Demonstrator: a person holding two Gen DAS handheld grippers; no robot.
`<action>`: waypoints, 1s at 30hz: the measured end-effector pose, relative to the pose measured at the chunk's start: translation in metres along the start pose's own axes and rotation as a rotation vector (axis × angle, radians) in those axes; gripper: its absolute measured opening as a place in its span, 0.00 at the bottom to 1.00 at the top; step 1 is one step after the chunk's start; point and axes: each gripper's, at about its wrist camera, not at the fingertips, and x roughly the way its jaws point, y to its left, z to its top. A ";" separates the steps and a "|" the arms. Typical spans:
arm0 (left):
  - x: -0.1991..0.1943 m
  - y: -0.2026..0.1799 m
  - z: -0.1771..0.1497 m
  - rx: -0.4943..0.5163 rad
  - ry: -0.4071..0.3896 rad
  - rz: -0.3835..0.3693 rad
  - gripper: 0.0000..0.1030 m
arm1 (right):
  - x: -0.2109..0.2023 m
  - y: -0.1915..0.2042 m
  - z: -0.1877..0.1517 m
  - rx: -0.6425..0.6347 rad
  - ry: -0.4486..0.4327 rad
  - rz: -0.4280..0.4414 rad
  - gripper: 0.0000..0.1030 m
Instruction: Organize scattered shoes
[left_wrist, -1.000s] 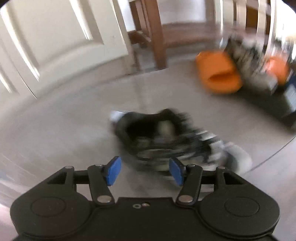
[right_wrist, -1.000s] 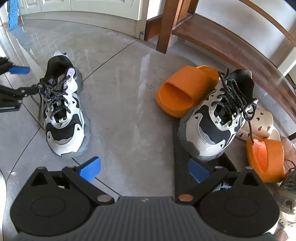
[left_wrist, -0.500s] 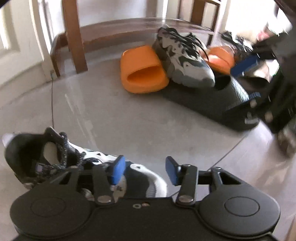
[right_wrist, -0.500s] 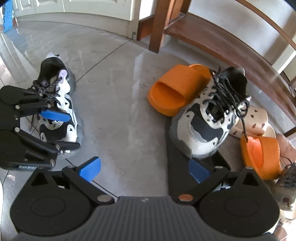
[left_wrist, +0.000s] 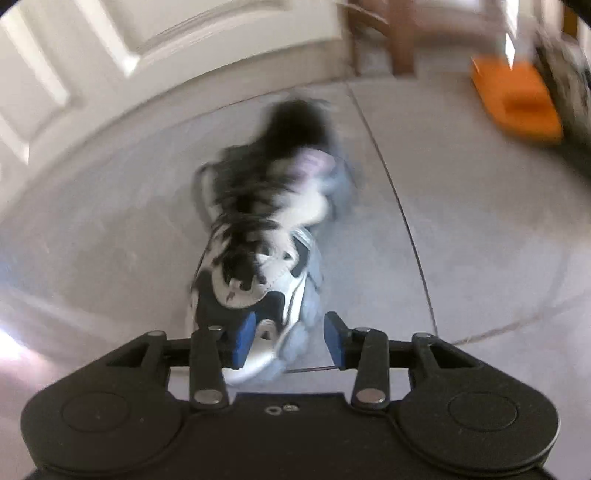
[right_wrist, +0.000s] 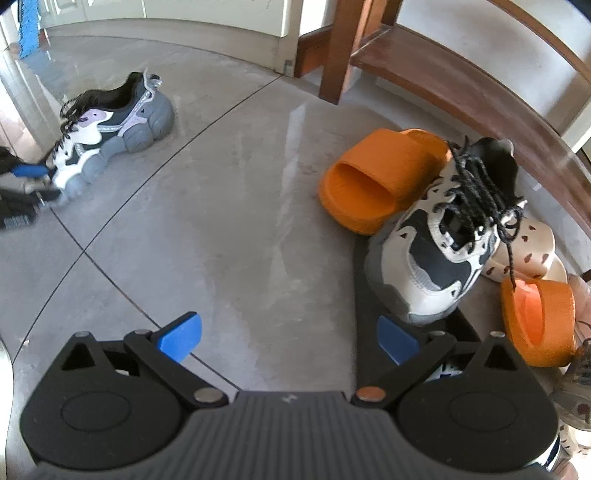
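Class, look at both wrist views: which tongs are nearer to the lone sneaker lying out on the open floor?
Left. The left tongs, jaws opening, straddle the toe of the lone sneaker. The right tongs hang open across the floor, beside the matching sneaker.

Grey tile floor (right_wrist: 236, 229) w/ sneakers (right_wrist: 110, 125), orange slides (right_wrist: 384, 177), black mat (right_wrist: 373, 295).

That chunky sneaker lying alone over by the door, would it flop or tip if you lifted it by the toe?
The sneaker probably stays fairly stiff: its thick lobed sole looks solid. Held by the toe, the taller heel would likely sag down. Its loose laces may dangle and snag.
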 end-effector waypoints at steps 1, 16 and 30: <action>-0.006 0.001 0.002 -0.035 -0.023 -0.039 0.40 | -0.001 0.001 0.002 0.000 -0.008 -0.006 0.99; 0.013 -0.053 0.048 0.456 -0.219 0.095 0.48 | -0.011 -0.006 0.008 0.068 -0.037 -0.026 0.99; 0.027 -0.011 0.048 0.232 -0.126 0.269 0.26 | -0.016 0.008 0.017 0.030 -0.077 -0.032 0.99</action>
